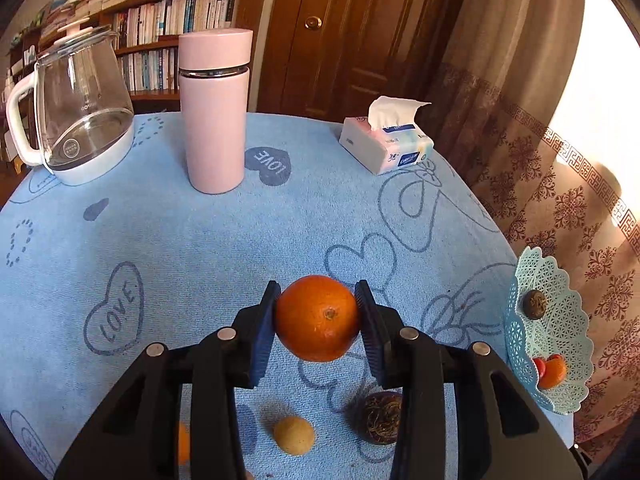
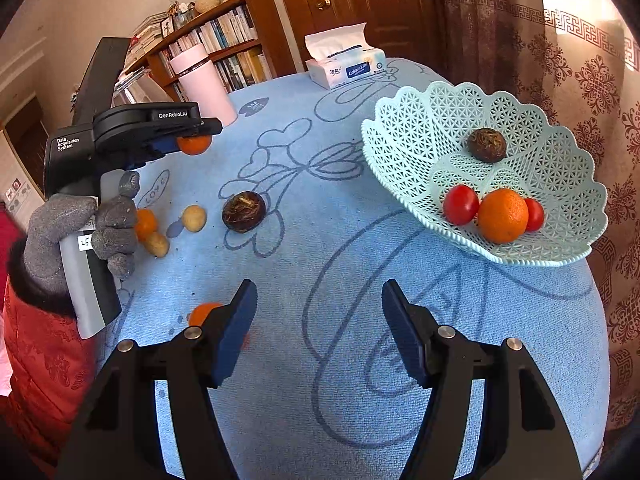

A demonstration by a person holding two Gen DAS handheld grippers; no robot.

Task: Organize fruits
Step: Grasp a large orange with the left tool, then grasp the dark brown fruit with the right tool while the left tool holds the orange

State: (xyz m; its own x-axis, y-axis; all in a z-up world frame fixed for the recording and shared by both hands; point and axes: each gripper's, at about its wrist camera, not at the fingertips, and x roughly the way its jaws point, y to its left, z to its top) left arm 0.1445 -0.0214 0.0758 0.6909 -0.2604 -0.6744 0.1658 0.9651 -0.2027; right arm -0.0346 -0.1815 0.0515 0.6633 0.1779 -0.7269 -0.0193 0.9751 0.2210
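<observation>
Orange (image 1: 318, 318) | clamped between left gripper (image 1: 318, 320) fingers (image 1: 262, 332) (off table)

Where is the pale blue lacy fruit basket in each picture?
Left wrist view: pale blue lacy plastic fruit basket at the right edge, seen nearly edge-on.
Right wrist view: the basket sits upper right, its inside facing the camera.
Shared landmark: white tissue pack at the table's far edge.
</observation>
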